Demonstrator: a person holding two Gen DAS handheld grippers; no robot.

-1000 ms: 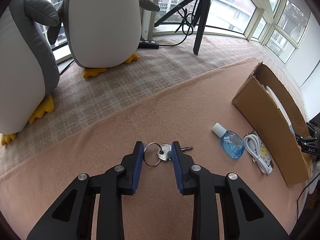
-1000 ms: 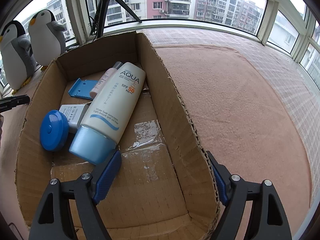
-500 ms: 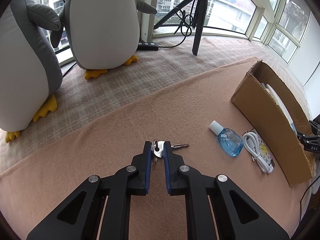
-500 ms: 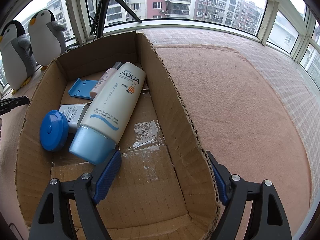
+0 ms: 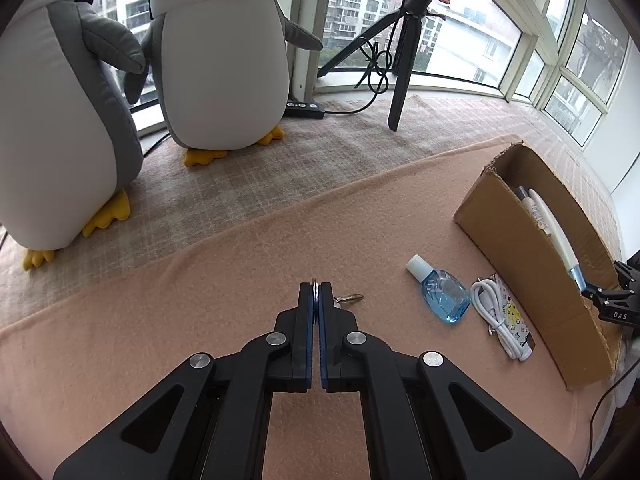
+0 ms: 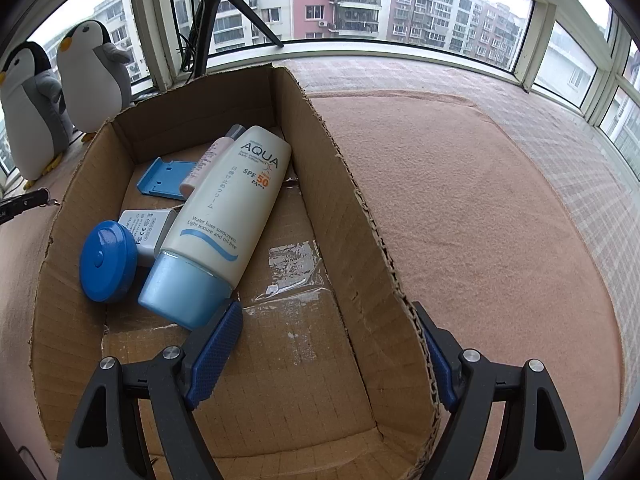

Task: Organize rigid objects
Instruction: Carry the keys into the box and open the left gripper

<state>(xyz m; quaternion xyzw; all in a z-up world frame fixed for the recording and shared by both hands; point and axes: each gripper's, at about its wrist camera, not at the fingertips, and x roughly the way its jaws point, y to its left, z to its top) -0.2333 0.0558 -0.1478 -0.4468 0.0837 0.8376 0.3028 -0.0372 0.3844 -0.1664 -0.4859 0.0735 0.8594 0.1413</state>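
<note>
Left wrist: left tongs have just clenched on the key ring, key poking out right, low over the peach blanket; pickup looks secured.
Right wrist: right tongs unchanged, spread wide astride the cardboard box wall, steadying it for the drop-off.

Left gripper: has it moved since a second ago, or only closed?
Yes. The left gripper has shut on the key ring and risen: the blue bottle, fixed on the blanket, sits lower and farther off in its view.
</note>
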